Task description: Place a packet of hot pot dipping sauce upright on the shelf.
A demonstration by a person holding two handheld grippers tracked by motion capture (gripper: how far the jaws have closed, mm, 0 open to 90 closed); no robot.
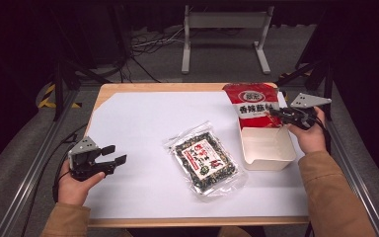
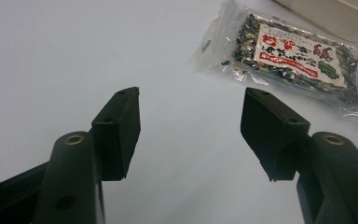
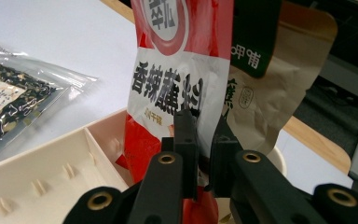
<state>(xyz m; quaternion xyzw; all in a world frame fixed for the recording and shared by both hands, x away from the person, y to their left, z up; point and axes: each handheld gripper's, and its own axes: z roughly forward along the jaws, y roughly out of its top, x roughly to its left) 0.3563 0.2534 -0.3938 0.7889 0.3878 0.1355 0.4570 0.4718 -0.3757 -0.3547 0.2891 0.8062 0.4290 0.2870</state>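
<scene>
Tabletop: right gripper [image 3: 204,135] (near-shut) pinching red packet [image 3: 177,79]

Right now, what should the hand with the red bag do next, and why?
Probably lower the red bag a bit further into the white tray. The right gripper pinches the bag's edge, and the bag's lower end already dips into the tray, so easing it down seems best before letting go.

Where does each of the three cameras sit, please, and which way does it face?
High view: above the person's side, looking forward and down on the white-covered table; both forearms, left gripper, right gripper.
Left gripper view: along its open black jaws toward the clear bag of dark dried food.
Right gripper view: along its jaws, pinching the red-and-white printed pouch over the cream plastic tray.
All three share the clear bag.
</scene>
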